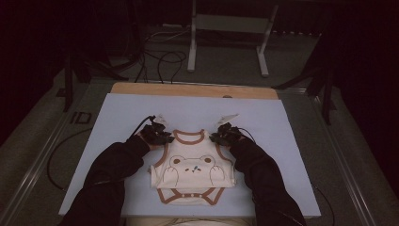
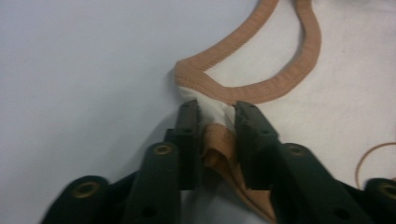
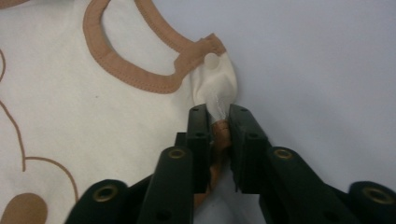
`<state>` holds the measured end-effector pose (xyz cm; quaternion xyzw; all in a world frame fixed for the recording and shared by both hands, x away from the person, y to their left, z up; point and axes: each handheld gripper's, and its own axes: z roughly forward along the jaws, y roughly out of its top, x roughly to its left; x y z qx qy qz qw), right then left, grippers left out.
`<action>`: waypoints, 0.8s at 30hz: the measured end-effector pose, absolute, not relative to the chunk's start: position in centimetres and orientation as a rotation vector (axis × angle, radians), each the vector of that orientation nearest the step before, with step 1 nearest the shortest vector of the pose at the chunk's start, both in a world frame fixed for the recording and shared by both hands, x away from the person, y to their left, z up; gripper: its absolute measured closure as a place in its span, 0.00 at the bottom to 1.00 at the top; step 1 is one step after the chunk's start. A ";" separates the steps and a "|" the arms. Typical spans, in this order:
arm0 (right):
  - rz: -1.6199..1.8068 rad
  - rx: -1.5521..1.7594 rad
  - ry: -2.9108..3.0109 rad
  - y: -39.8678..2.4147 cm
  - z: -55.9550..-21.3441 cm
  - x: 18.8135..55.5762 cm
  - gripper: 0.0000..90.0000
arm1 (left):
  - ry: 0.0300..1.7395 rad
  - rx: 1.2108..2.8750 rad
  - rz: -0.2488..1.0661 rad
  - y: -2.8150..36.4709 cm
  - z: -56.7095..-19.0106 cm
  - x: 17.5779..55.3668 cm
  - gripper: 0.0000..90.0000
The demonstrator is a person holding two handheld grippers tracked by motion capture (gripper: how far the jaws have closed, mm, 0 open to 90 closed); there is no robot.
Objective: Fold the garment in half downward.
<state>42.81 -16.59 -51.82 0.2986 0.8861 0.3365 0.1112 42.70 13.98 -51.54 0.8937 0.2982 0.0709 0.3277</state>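
A cream baby bodysuit (image 1: pixel 190 174) with brown trim and a bear print lies flat on the pale sheet (image 1: pixel 122 113), neck opening toward the far side. My left gripper (image 1: pixel 162 136) sits at its left shoulder strap. In the left gripper view the jaws (image 2: pixel 217 109) pinch bunched cream cloth and brown trim of the bodysuit (image 2: pixel 327 93). My right gripper (image 1: pixel 221 136) is at the right shoulder strap. The right gripper view shows its jaws (image 3: pixel 219 112) shut on a puckered fold of the bodysuit (image 3: pixel 70 116) just below the strap's tip.
Black-sleeved forearms reach in from the bottom on either side of the garment. A wooden board edge (image 1: pixel 188 89) runs behind the sheet. Beyond it stand white frame legs (image 1: pixel 192 47) and loose black cables (image 1: pixel 164 61) on the floor.
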 end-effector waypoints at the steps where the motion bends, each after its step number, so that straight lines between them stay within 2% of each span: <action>1: 0.988 0.882 2.603 -16.5 -51.8 42.8 0.90 | 0.783 2.338 0.166 13.9 -51.5 42.6 0.91; 4: 0.988 0.891 2.607 -16.5 -51.8 42.8 0.91 | 0.780 2.346 0.146 13.8 -51.5 42.7 0.95; 13: 1.000 0.892 2.590 -16.5 -51.5 42.7 0.92 | 0.753 2.335 0.113 13.7 -51.2 42.7 0.97; 24: 1.060 0.872 2.532 -16.8 -49.1 42.7 0.92 | 0.714 2.255 0.173 14.1 -48.8 42.6 0.97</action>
